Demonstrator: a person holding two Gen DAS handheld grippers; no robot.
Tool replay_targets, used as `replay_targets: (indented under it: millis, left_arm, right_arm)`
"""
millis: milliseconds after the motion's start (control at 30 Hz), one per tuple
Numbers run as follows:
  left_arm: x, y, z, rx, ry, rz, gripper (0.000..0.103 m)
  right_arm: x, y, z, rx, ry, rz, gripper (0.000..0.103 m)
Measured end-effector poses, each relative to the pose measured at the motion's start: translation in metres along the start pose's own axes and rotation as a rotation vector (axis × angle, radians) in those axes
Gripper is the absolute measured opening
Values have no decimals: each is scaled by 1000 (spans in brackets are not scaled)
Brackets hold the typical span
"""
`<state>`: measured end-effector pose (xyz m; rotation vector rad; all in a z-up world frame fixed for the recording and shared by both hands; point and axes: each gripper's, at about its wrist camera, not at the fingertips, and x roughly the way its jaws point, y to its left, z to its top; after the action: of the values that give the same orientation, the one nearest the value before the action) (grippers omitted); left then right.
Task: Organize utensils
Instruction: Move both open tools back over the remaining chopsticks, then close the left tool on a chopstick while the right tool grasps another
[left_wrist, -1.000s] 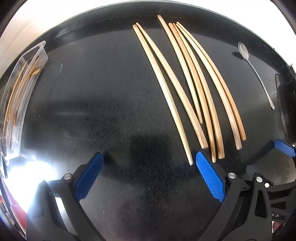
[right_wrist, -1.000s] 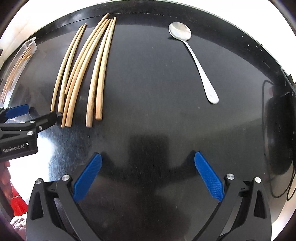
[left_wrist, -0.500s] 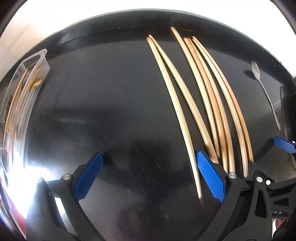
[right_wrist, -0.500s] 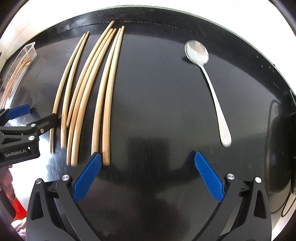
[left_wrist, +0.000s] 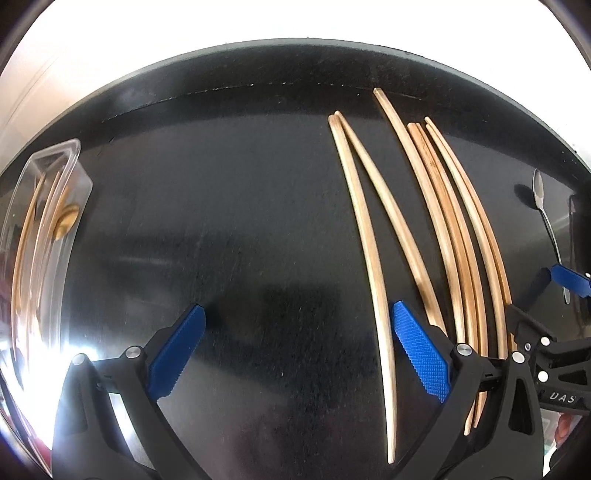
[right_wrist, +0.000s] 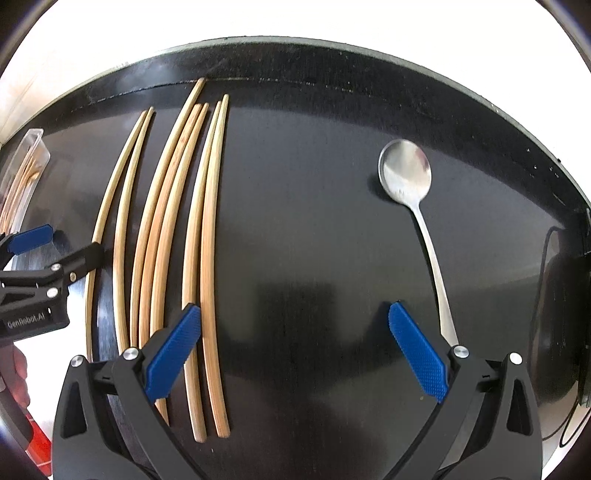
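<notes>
Black table (right_wrist: 314, 229) carries seven wooden chopsticks (right_wrist: 177, 206) beside a metal spoon (right_wrist: 410, 184). Both the left gripper (left_wrist: 297, 347) and right gripper (right_wrist: 295, 347) hover with fingers spread wide, holding nothing, above the chopsticks' near ends.

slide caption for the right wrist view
Open right tool over a black table, between seven chopsticks and a metal spoon.
</notes>
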<state>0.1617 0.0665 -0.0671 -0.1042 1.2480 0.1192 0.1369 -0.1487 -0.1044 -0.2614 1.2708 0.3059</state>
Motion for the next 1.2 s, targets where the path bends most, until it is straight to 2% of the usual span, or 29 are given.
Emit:
replay_targets:
  millis: [300,333,367,400,433,533,600,700,833,1000,1200]
  left_arm:
    - [-4,-14,6,32,-25,-13,97]
    - [-8,-15,6,29,-45,-12,87]
    - [-15,-17,8,50,-89,-13,34]
    - [-22,-26,4,92,-98,18,10]
    - [-23,-23,0,101,-88,8,5]
    - [-24,-20,1,76,-60,-72,5]
    - [-28,-20,-1,76,-68,-71,5]
    - [-42,-23,-8,83,-84,-81,5]
    - [-63,-26,-12,91,-124,-82,5]
    - [-96,-23,-14,92,-201,-82,5]
    - [-117,8,-41,62,-227,-81,5]
  right_arm:
    - [-10,5,-3,-22,-48,11,97]
    - [-12,6,-5,-29,-57,16,88]
    - [-20,9,-8,-60,-102,31,74]
    - [-22,6,-9,-88,-128,42,14]
    - [-24,8,-9,-99,-118,60,8]
    - [-26,-3,-10,-14,-91,141,7]
    - [-30,-12,-17,48,-69,191,7]
    - [-43,-14,-29,76,-76,221,7]
    - [-80,-5,-37,53,-133,274,7]
    - [-126,11,-52,-22,-213,290,7]
    - [-133,34,-70,-14,-184,334,7]
